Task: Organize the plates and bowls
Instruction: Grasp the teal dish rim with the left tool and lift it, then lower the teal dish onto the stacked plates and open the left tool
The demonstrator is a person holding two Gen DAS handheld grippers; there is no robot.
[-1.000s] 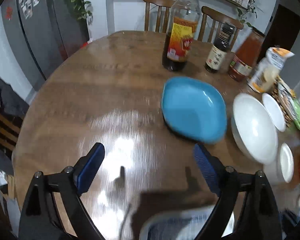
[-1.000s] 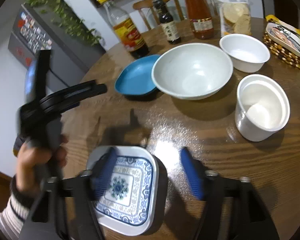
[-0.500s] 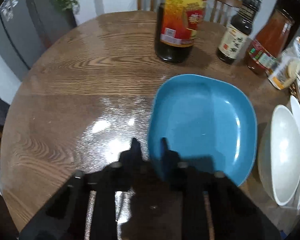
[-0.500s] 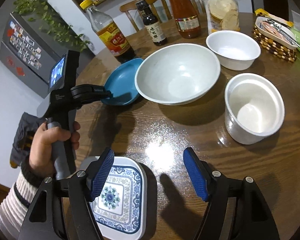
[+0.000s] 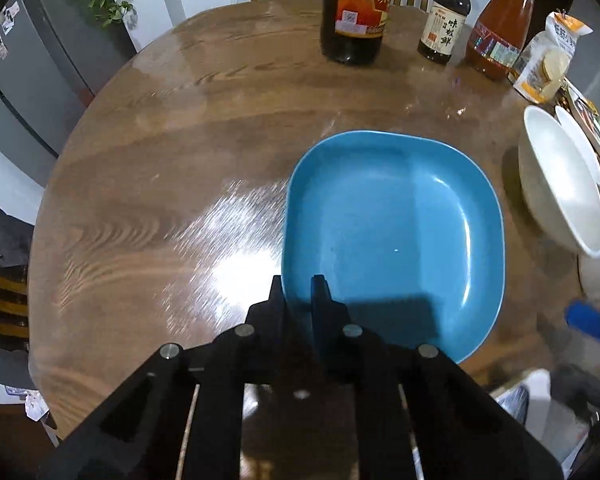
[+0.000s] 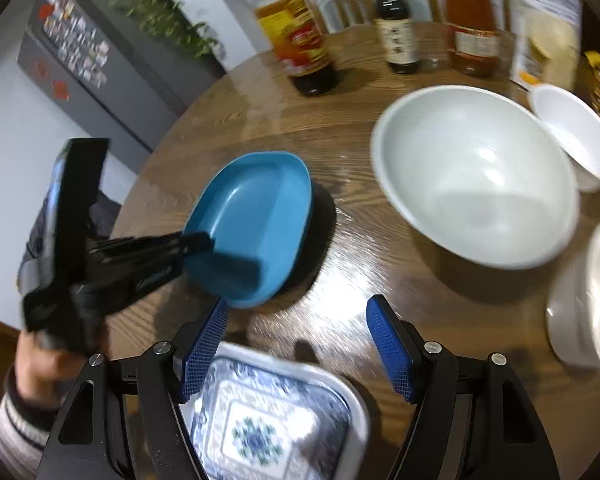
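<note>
1. Since a second ago, the left gripper (image 5: pixel 298 292) has gone from wide open above the bare wooden table (image 5: pixel 172 152) to clenched on the near rim of the blue plate (image 5: pixel 396 232); the rim sits between its two fingers, one outside and one inside the plate.
2. From the right wrist view, the same left gripper (image 6: pixel 198 242) reaches in from the left, held by a hand (image 6: pixel 40 360) in a striped sleeve, and bites the plate's (image 6: pixel 256 220) left edge.
3. That plate looks tilted there, its gripped side higher, a dark shadow under its right side.
4. Meanwhile the right gripper (image 6: pixel 300 344) is released, its blue pads wide apart and holding nothing; its opening matches what it was a second ago.
5. Its view has shifted: the blue plate now lies just beyond its left finger, and the patterned blue-and-white dish (image 6: pixel 272 420) lies below and between the fingers, close to the camera.
6. A large white bowl (image 6: pixel 476 176) stands to the right of the blue plate, apart from it; a smaller white bowl (image 6: pixel 576 136) and a white cup (image 6: pixel 588 300) stand further right.
7. Three bottles (image 5: pixel 356 12) stand along the table's far edge.
</note>
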